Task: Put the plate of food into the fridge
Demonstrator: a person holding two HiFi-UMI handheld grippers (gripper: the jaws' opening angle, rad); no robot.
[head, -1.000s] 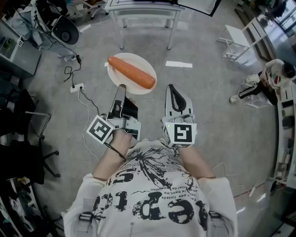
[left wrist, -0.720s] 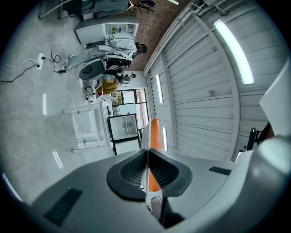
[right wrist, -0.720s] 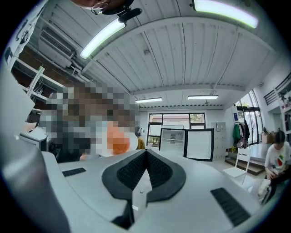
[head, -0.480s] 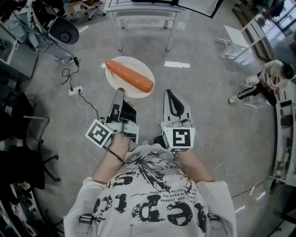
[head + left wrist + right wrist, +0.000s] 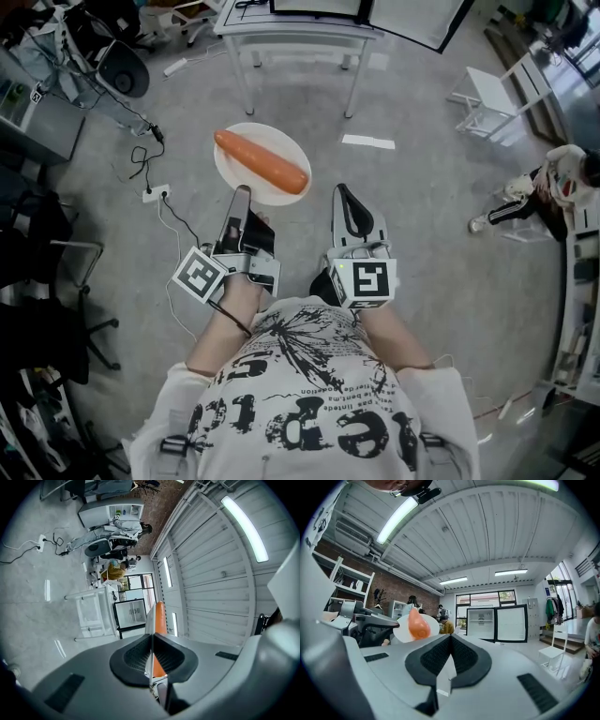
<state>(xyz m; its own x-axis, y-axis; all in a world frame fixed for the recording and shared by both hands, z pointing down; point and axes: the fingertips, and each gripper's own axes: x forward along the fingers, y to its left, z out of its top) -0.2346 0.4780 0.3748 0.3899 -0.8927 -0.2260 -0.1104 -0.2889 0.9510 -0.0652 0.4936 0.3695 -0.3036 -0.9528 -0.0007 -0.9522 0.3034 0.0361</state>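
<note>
The plate point(image 5: 281, 141) sat out in front of the person, above the floor point(image 5: 422, 234), with its near rim pinched between the closed left tongs point(image 5: 242, 192). The food point(image 5: 261, 161) lay slantwise across the plate, from far left to near right. The right tongs point(image 5: 341, 190), closed on nothing, pointed forward beside the left ones, just right of the plate and apart from it. A table point(image 5: 298, 30) stood beyond the plate. A power strip point(image 5: 156, 194) lay on the floor to the plate's left, and a stool point(image 5: 487, 98) stood far off to the right. Ahead, right of the plate, stood the fridge point(image 5: 480, 623), its door point(image 5: 512, 623) swung open to the right.
</note>
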